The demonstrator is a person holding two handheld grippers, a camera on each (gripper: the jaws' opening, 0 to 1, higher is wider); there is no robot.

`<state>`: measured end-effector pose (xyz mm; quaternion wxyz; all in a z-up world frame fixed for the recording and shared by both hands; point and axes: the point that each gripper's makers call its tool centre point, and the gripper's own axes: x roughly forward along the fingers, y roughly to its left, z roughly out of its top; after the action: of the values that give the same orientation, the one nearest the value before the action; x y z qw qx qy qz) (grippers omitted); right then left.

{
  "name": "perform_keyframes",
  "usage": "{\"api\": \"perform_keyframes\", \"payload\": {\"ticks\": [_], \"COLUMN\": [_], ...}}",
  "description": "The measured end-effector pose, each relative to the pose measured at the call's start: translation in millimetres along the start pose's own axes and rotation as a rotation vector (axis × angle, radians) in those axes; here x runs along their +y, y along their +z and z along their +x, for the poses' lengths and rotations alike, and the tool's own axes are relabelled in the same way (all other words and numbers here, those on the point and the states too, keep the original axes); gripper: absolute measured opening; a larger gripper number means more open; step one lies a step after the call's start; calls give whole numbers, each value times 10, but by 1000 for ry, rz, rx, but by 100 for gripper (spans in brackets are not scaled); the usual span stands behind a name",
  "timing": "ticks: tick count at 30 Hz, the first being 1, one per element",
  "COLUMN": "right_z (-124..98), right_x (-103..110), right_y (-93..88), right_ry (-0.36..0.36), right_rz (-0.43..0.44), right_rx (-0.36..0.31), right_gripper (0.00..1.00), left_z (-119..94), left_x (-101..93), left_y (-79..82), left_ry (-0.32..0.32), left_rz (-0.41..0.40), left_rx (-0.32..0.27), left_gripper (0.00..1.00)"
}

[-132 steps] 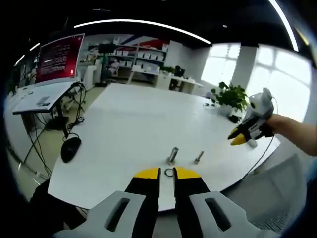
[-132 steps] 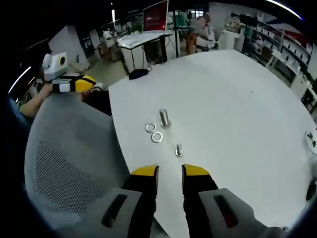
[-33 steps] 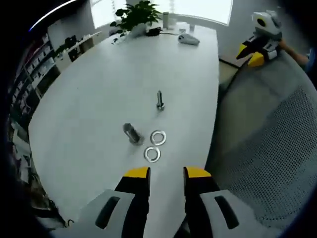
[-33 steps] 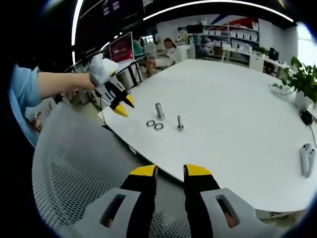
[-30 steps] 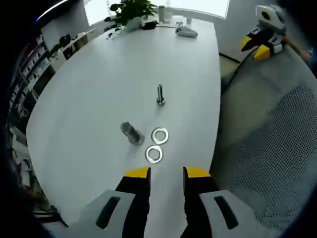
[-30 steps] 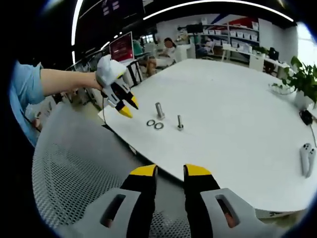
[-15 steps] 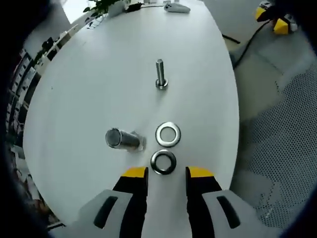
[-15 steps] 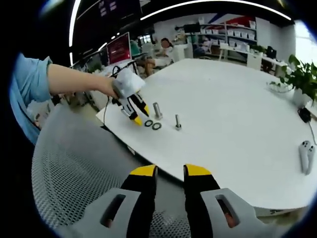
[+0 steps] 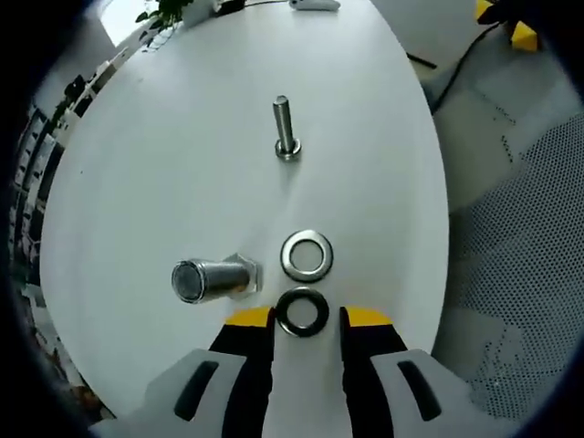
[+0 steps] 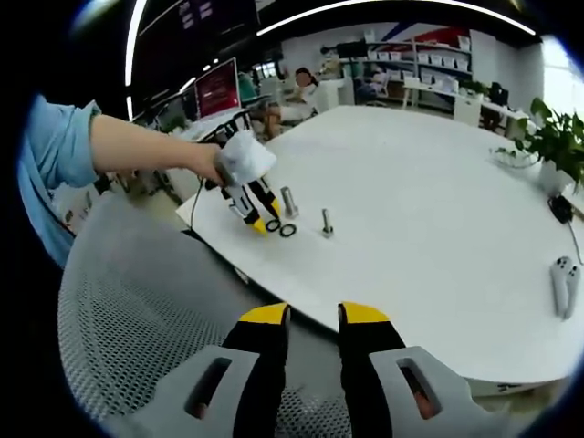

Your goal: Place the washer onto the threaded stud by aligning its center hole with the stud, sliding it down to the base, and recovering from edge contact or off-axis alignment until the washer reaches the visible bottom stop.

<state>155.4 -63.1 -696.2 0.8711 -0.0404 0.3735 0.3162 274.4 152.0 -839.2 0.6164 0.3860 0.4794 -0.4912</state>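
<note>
In the left gripper view my left gripper [image 9: 307, 319] is open low over the white table [image 9: 182, 137], its yellow tips either side of a dark washer [image 9: 302, 311] lying flat. A second, brighter washer [image 9: 307, 255] lies just beyond it. A thick threaded stud [image 9: 203, 278] on a hex base stands to their left, seen almost end-on. A thin bolt [image 9: 285, 128] stands upright farther off. In the right gripper view my right gripper [image 10: 307, 316] is open and holds nothing, above a chair, well back from the left gripper [image 10: 266, 224], the stud [image 10: 289, 203] and the thin bolt [image 10: 326, 223].
A grey mesh chair [image 10: 137, 319] sits against the table's near edge, also the mesh chair [image 9: 511, 274] on the right. A potted plant [image 10: 540, 137] and a white controller [image 10: 564, 278] are at the far right of the table [image 10: 438, 201]. Desks, shelves and a red screen stand behind.
My left gripper has come down and forward, so the near washer now lies between its tips. The right gripper has stayed where it was.
</note>
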Motion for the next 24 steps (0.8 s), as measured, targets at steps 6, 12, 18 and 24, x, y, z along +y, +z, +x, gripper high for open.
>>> {"api": "perform_keyframes", "payload": {"ticks": [6, 12, 18, 24], "right_z": [-1, -3, -3, -2], "right_x": [-4, -9, -9, -12], "right_y": [2, 6, 9, 14], "right_ry": [-2, -5, -3, -2], "right_rz": [-1, 2, 1, 0], "right_rx": [1, -4, -7, -10], "right_gripper": [23, 23, 23, 23], "left_z": [-14, -32, -101, -229], "left_x": [13, 45, 75, 85], "left_y": [-3, -8, 18, 6], "left_ry": [31, 85, 107, 121], "left_rz": [-8, 17, 0, -9], "left_rx": [0, -9, -37, -42], "left_gripper": [20, 19, 19, 19]}}
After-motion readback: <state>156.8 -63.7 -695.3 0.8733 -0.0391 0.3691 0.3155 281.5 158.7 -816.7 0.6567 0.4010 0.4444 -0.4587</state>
